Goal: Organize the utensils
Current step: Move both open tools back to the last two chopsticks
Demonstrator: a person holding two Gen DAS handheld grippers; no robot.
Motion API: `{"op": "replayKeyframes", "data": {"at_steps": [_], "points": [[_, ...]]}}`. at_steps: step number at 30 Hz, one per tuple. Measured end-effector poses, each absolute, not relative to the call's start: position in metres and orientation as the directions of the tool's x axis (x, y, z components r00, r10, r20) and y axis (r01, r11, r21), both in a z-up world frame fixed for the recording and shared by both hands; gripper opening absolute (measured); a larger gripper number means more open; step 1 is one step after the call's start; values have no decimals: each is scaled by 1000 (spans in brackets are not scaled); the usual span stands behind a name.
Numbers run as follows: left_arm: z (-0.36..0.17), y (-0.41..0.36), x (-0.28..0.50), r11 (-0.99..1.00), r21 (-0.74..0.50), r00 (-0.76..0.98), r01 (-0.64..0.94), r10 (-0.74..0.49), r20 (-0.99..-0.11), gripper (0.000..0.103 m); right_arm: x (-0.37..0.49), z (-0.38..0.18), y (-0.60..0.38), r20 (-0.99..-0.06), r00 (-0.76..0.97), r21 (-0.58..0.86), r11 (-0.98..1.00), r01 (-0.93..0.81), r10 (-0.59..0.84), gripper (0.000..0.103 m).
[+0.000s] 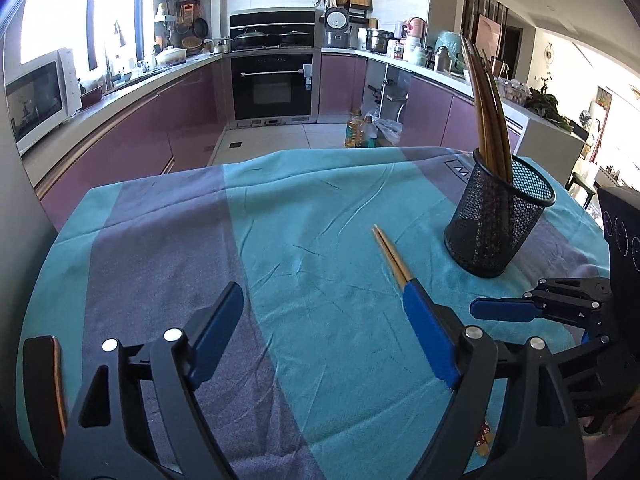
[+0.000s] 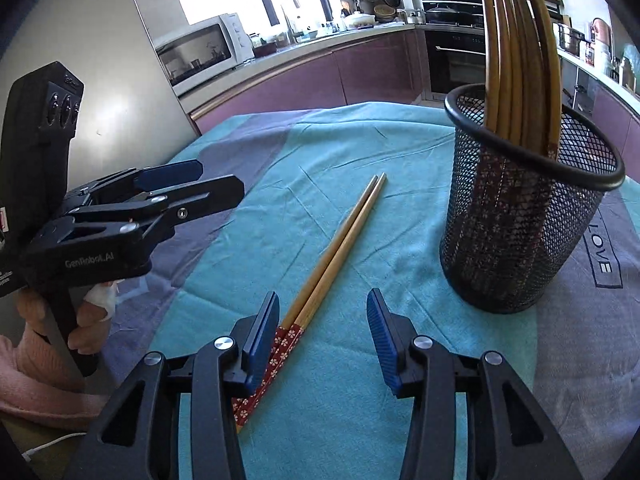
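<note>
Left wrist view: our left gripper (image 1: 320, 336) stands wide apart, empty, near the mesh holder (image 1: 500, 216). Right wrist view: our right gripper (image 2: 324, 340), jaws apart, straddles 2 chopsticks (image 2: 340, 248) lying just beside the holder, likely for pickup; we read "GenRobot.AI" and "LOVE".

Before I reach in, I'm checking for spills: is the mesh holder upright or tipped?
Upright: the mesh holder stands on its base on the tablecloth, chopsticks standing inside.
</note>
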State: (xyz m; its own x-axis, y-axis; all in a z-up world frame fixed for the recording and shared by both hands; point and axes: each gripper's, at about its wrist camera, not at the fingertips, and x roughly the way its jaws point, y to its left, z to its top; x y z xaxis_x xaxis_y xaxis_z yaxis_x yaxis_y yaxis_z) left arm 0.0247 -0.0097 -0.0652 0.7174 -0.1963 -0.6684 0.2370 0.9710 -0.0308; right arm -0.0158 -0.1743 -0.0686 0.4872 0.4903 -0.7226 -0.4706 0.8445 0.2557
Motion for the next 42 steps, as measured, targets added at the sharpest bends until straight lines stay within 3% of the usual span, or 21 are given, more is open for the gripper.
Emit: {"op": "replayKeyframes", "data": {"at_steps": [10,20,38,42], "points": [[-73,-19,27,969,-23,697,246,-193,-690,81,-13,-75,-165,-754,508,174,872,-457,417,43],[-78,-26,28,964,-18,682,267,-202,-702,79,-11,-76,-179,-758,502,200,881,-429,417,37],[-96,-60,33,922,-30,588,386,-271,-762,67,-6,-78,-192,-763,495,226,889,-399,416,34],[-101,-69,36,916,-26,567,400,-270,-778,60,-5,-78,-191,-763,496,224,889,-399,415,34]]}}
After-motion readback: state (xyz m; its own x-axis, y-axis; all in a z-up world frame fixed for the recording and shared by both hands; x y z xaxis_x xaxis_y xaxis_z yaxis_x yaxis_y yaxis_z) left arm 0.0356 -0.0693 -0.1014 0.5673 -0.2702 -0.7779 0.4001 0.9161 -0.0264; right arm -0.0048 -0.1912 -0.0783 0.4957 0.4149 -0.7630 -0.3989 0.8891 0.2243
